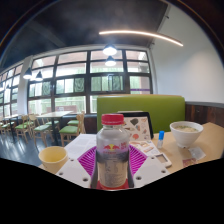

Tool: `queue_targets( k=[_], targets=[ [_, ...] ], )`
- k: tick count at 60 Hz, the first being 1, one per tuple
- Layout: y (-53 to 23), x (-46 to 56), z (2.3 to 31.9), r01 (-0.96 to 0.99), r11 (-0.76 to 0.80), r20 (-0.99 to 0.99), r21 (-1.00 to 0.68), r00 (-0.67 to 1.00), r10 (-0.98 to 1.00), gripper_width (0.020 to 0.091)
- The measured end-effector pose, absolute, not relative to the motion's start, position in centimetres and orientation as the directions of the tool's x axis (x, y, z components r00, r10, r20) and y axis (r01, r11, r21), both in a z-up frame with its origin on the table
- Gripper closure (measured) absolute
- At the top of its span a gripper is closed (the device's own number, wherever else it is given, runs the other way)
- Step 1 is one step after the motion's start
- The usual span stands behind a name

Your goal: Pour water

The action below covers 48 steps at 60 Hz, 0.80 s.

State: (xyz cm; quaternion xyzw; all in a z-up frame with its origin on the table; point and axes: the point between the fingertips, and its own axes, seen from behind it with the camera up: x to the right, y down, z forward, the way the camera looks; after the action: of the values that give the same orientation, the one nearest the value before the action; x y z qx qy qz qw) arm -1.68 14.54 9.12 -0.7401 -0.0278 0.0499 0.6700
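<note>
Bottle, clear ribbed plastic, clamped by tool.

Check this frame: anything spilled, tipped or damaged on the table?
Nothing stands out. The bottle stands upright, cap on, between the gripper fingers; the yellow cup and white bowl sit upright on the table, no spill visible.

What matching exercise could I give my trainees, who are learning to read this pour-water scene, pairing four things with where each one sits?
Things:
1. bottle
2. yellow cup
3. white bowl
4. green sofa back

Places:
A. behind the table, under the windows
B. between the fingers of the tongs
C. on the table, left of the bottle
D. on the table, to the right, beyond the fingers

Pairs: 1-B, 2-C, 3-D, 4-A

Whether the pads press the bottle is unclear.
</note>
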Motion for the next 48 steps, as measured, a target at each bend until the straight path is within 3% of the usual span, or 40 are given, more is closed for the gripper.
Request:
queue_targets(
  k=[18, 28, 32, 37, 40, 48],
  targets=[
    [13.5, -1.6, 9.0, -0.036, -0.055, -0.042, -0.998, 0.993, 0.107, 0.0650],
    [13.0, -1.2, 9.2, -0.032, -0.039, -0.035, -0.999, 0.995, 0.090, 0.0571],
    [12.8, -1.0, 9.4, -0.034, -0.023, -0.036, -0.999, 0.996, 0.081, 0.0508],
    [12.9, -1.1, 9.4, -0.034, -0.022, -0.035, -0.999, 0.996, 0.079, 0.0325],
    [12.9, -1.1, 9.5, -0.034, -0.022, -0.035, -0.999, 0.996, 0.084, 0.0261],
    [12.9, -1.1, 9.4, -0.034, -0.023, -0.037, -0.999, 0.994, 0.103, 0.0265]
  ],
)
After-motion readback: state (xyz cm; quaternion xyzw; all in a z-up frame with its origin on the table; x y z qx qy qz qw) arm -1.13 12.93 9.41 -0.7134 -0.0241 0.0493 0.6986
